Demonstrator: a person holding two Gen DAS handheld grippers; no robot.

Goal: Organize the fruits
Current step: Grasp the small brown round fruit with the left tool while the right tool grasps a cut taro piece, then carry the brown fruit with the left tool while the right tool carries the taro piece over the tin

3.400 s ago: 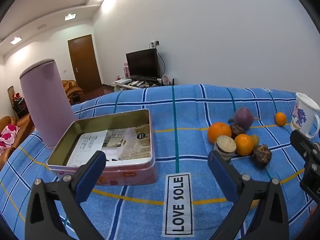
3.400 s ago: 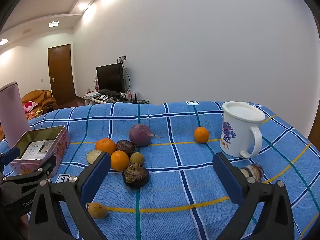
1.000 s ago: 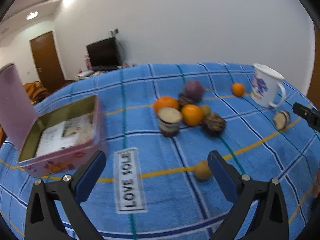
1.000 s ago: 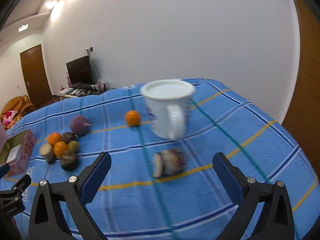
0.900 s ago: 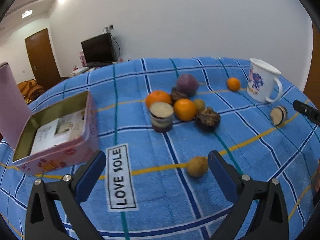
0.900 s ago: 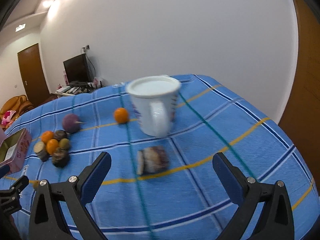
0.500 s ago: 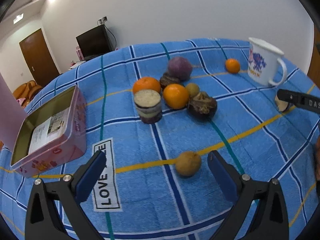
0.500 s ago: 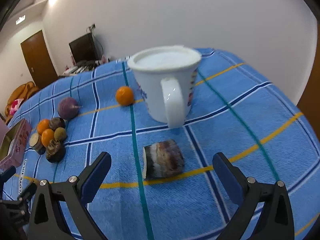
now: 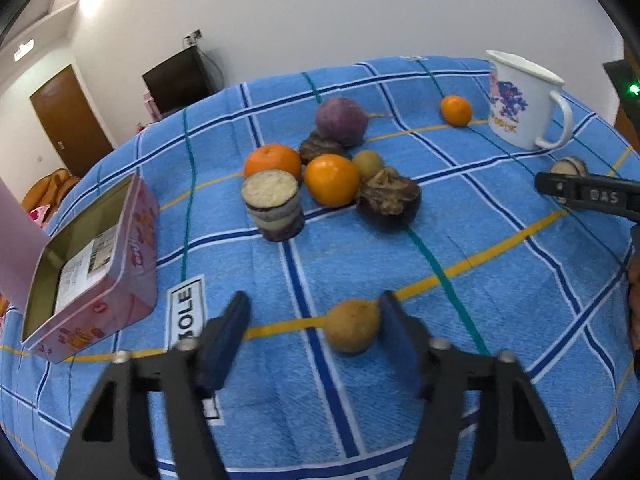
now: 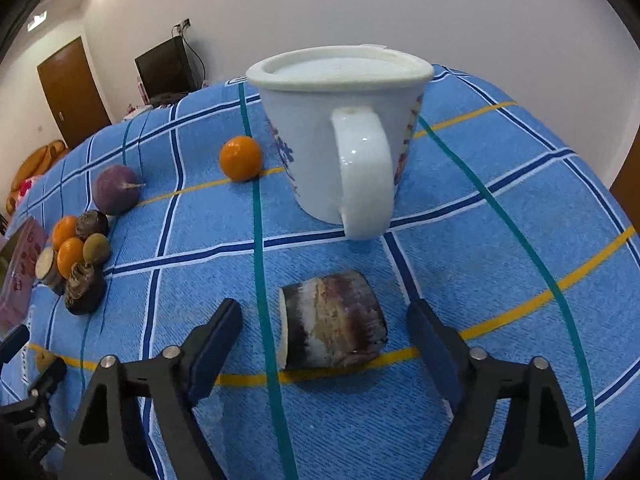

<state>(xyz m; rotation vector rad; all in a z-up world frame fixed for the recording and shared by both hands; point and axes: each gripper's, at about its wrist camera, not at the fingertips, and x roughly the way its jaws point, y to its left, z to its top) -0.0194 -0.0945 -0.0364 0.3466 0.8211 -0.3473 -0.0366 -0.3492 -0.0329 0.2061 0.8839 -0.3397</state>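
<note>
The left gripper (image 9: 314,332) points steeply down at the brown fruit (image 9: 352,330), jaws closing around it, the right pad just beside it. The right gripper (image 10: 324,334) tilts down over the taro piece (image 10: 332,326), jaws closing, not touching.

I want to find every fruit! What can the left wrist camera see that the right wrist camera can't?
Only the left wrist view shows inside the open pink tin and a close look at the small brown fruit between the closing jaws of the left gripper, right beside one pad.

Only the right wrist view shows the cut striped piece up close, lying between the closing jaws of the right gripper, with gaps on both sides.

Both show the white mug, the lone small orange, the fruit pile and the blue checked cloth.
</note>
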